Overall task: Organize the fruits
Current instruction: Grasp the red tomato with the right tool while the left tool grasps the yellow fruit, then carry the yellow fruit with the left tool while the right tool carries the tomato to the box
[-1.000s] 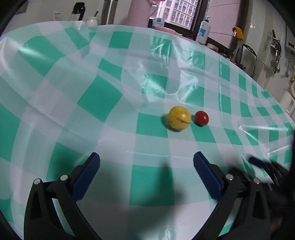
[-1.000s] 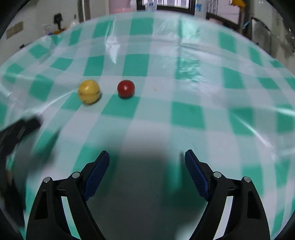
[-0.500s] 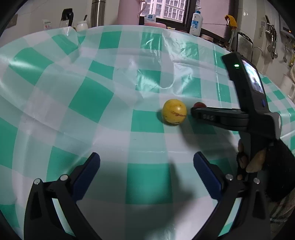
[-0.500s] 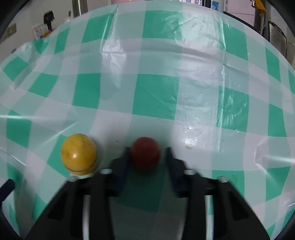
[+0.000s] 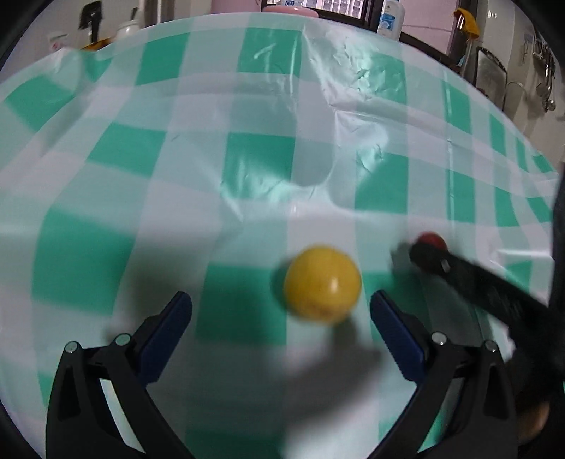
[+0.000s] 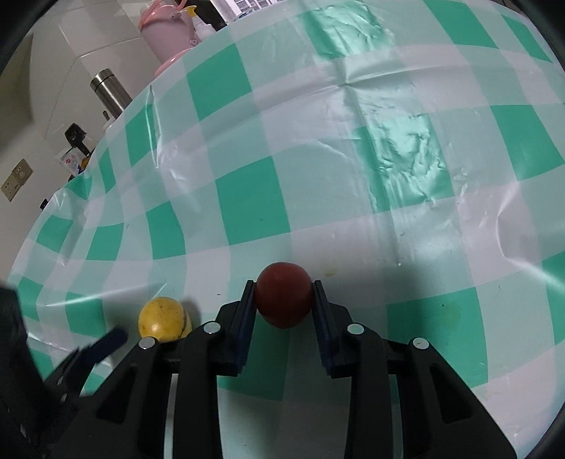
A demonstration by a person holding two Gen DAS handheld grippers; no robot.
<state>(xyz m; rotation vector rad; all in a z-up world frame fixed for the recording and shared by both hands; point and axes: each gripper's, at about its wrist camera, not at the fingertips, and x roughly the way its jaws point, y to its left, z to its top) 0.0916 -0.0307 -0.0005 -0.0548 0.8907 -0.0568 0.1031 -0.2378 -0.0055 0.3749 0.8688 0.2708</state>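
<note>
A round yellow fruit (image 5: 322, 283) lies on the green-and-white checked tablecloth (image 5: 247, 176). It sits just ahead of my left gripper (image 5: 280, 305), nearer the right finger; the jaws are wide and closing, and the pads do not touch it. A small red fruit (image 6: 284, 294) is pinched between the blue pads of my right gripper (image 6: 284, 300), which is shut on it. In the left wrist view the red fruit (image 5: 430, 240) peeks out behind the right gripper's dark tip. The yellow fruit (image 6: 164, 319) also shows low left in the right wrist view.
Beyond the table's far edge stand a steel flask (image 6: 107, 91), a pink jug (image 6: 166, 35) and a white pump bottle (image 5: 390, 17). A person's gloved hand (image 5: 543, 388) holds the right gripper at the right edge of the left wrist view.
My right gripper came down around the red fruit and shut on it. My left gripper moved forward toward the yellow fruit, which now looms large between its fingertips.
</note>
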